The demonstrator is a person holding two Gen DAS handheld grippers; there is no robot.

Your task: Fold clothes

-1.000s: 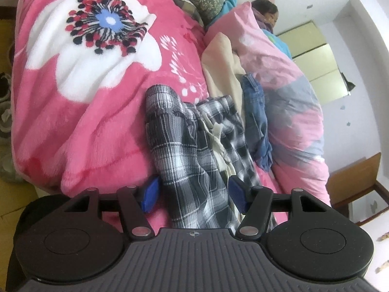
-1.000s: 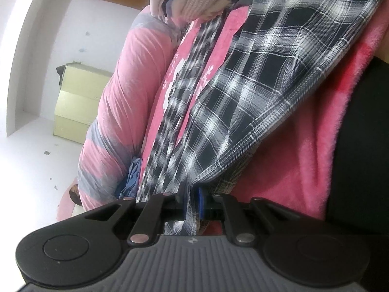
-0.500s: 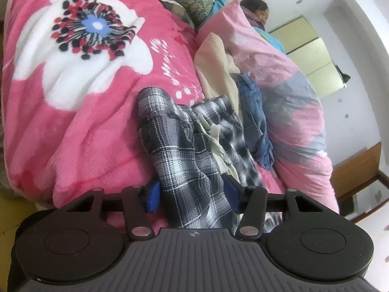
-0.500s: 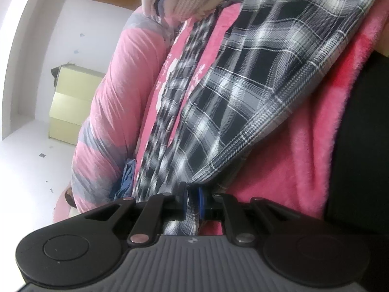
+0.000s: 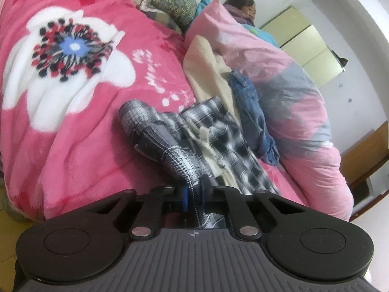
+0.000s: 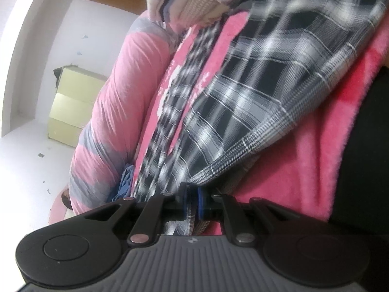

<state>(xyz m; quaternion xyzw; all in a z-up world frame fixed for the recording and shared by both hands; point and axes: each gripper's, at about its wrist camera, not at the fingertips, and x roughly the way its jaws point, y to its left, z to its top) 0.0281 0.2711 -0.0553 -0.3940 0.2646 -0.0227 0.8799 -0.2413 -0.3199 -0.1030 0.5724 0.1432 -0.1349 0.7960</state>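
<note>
Plaid pants (image 5: 170, 143) were pinched at their edges by both the left gripper (image 5: 193, 192) and right gripper (image 6: 192, 200), on the pink blanket (image 5: 80, 150), jeans (image 5: 252, 112) just beside.

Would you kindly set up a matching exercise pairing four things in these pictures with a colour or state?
Things:
1. plaid garment
2. blanket
3. jeans
4. left gripper

Descriptions:
A. pink with a large white flower
B. shut on fabric
C. blue denim, crumpled beside the pink quilt
D. black, grey and white checks

Pairs: 1-D, 2-A, 3-C, 4-B
</note>
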